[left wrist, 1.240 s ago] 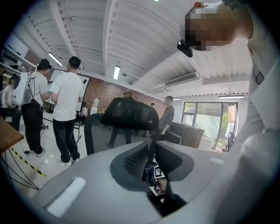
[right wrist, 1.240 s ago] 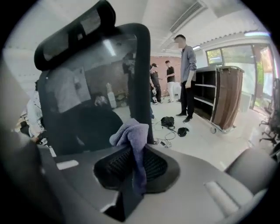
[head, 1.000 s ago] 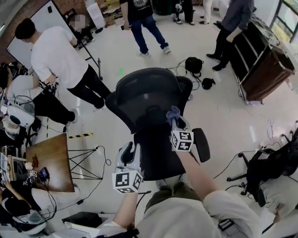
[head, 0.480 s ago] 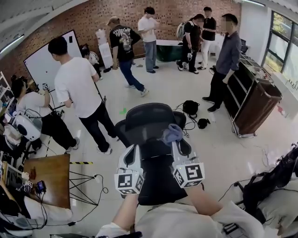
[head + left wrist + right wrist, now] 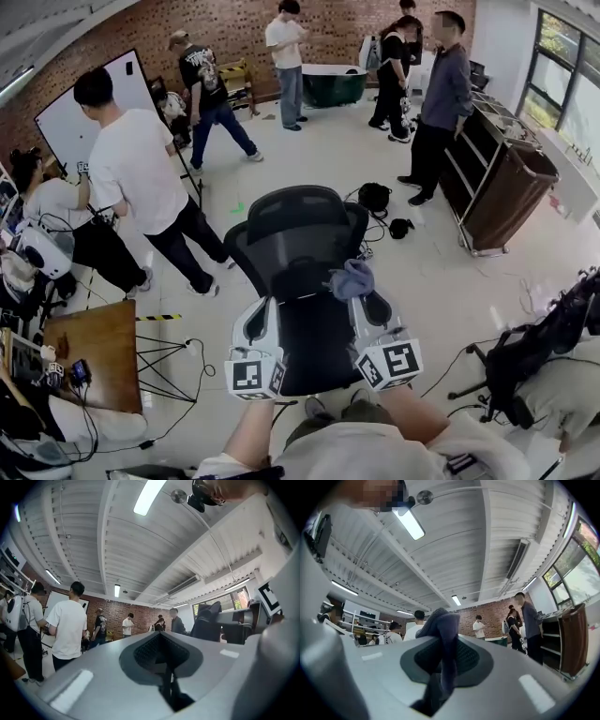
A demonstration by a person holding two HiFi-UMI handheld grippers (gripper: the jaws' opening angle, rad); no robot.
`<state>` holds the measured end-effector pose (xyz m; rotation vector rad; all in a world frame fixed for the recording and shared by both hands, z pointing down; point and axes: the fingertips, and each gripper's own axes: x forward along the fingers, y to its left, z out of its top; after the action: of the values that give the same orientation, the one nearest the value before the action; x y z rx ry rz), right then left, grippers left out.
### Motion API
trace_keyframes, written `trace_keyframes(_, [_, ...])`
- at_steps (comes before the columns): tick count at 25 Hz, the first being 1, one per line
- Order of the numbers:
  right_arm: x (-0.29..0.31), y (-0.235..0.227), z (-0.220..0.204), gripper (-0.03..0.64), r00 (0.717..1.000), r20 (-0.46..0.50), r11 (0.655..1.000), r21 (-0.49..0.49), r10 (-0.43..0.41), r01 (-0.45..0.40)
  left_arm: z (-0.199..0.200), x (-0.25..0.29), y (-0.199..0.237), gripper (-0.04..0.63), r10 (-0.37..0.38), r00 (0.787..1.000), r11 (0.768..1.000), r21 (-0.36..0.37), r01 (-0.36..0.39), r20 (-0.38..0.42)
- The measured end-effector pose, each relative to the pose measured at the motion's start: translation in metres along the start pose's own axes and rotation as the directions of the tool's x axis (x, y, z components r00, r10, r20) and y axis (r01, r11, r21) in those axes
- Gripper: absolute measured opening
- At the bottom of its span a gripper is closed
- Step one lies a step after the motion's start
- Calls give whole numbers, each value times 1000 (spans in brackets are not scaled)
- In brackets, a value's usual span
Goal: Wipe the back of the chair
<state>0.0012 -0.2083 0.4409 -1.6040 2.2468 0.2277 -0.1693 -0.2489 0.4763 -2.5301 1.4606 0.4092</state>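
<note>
Left tongs are opening: narrow gap, nothing between them, low at the left side of the black mesh chair back. Right tongs are clamped on a blue-grey cloth bunched above the tips, at the middle right of the chair back. I can't confirm contact.

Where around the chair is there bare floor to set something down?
Bare floor lies between the chair and the brown cart. Crowded: bags beyond the chair, wooden table and people at left.
</note>
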Motion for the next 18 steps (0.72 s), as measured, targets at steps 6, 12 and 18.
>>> trace_keyframes(6, [-53,17,16,51,1000,-4,1000,6,7,-7,13,-45,-24,95,10,1000,1000,14,-10,-18])
trace_keyframes(12, [-152,38,60,51,999,15,999,5,46,-46,46,-134,-77,95,72,997,997,3,-72,-13])
trace_keyframes(18, [-257,55,90,51,998,-10,997,46,68,-68,70,-230,-147,95,102,994,994,-24,-103,-41])
